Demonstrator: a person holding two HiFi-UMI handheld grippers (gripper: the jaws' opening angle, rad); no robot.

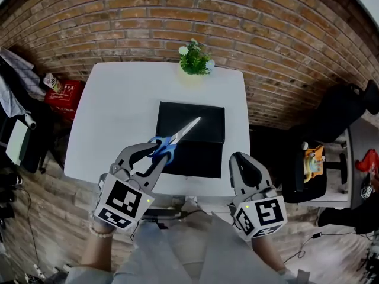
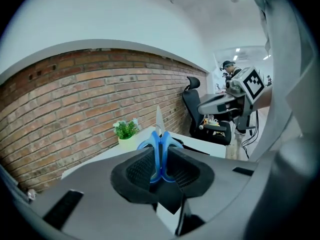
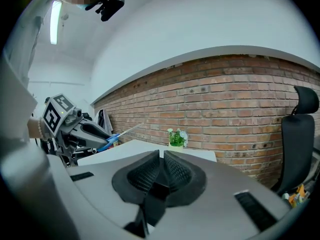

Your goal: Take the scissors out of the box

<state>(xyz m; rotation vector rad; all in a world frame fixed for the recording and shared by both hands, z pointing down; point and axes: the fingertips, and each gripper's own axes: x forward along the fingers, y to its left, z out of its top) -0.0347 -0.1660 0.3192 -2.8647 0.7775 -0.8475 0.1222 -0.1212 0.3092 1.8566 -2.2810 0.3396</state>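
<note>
White desk (image 1: 118, 111) square in view, brick wall along its far edge. A black box (image 1: 204, 123) lies flat on it, right of centre and reaching toward the near edge. At the far edge, just right of the middle, stands a small potted plant (image 1: 195, 58), well apart from the box.

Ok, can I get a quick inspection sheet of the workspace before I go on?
Surface: white square table, no spills seen.
Job's things: flat black box on the table; blue-handled metal scissors held in the air over it.
Clutter: small potted green plant at the table's far edge.
Tongs: left tongs shut on the scissors' handles; right tongs closed, empty.
Cables: thin cables on the floor, none seen on the table.
Surroundings: red brick wall, black office chair, red crate.
</note>
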